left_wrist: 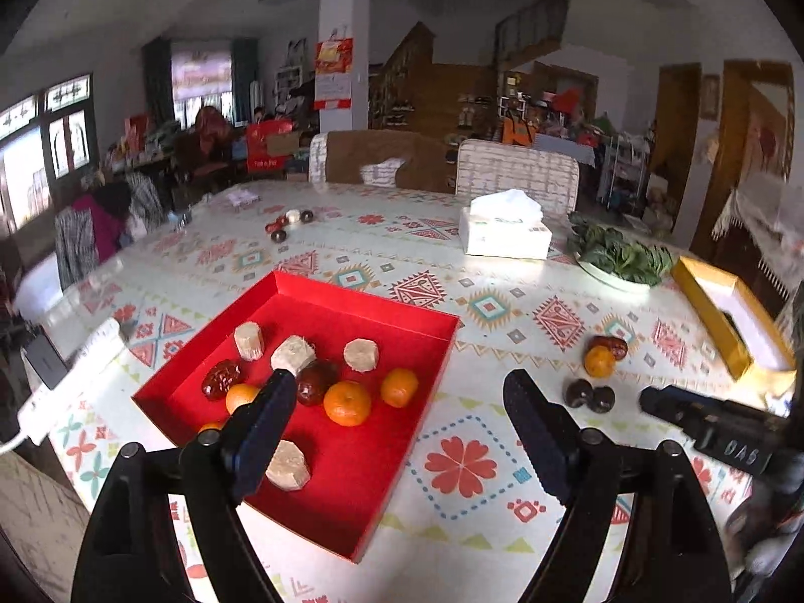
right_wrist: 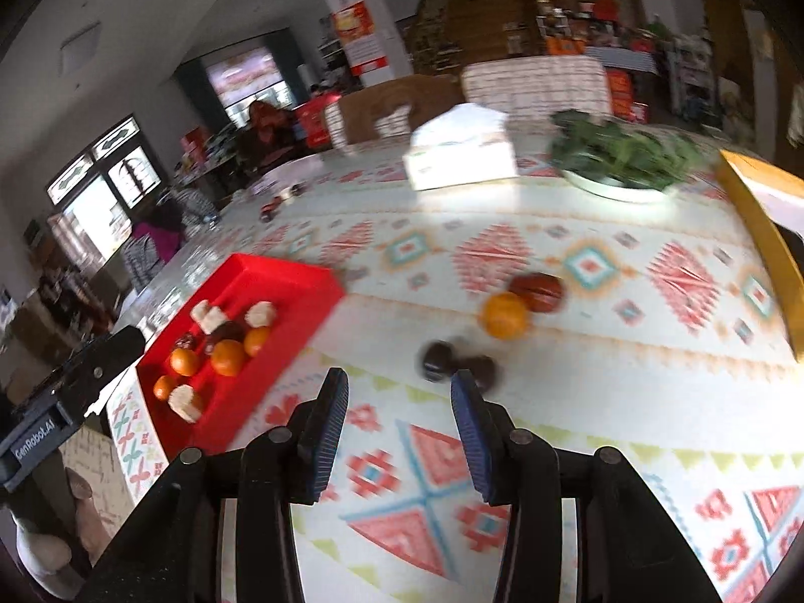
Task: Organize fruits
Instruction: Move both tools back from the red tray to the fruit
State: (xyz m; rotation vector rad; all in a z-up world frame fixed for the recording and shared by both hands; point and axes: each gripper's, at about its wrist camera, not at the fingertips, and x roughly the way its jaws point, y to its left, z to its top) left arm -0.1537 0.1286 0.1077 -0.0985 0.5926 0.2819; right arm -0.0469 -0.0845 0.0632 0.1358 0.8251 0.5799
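A red tray (left_wrist: 402,301) sits on the patterned table and holds several oranges (left_wrist: 346,402), red dates (left_wrist: 221,377) and pale cut pieces (left_wrist: 248,339). It also shows in the right wrist view (right_wrist: 281,276). My left gripper (left_wrist: 397,387) is open and empty above the tray's near right side. Loose on the cloth to the right lie an orange (right_wrist: 504,315), a red date (right_wrist: 537,291) and two dark round fruits (right_wrist: 437,359). My right gripper (right_wrist: 399,387) is open and empty, just short of the dark fruits. The right view is blurred.
A white tissue box (left_wrist: 505,233), a plate of green leaves (left_wrist: 620,256) and a yellow box (left_wrist: 723,316) stand at the far right. A few small fruits (left_wrist: 286,223) lie far back. A white power strip (left_wrist: 70,382) lies at the left table edge. Chairs stand behind.
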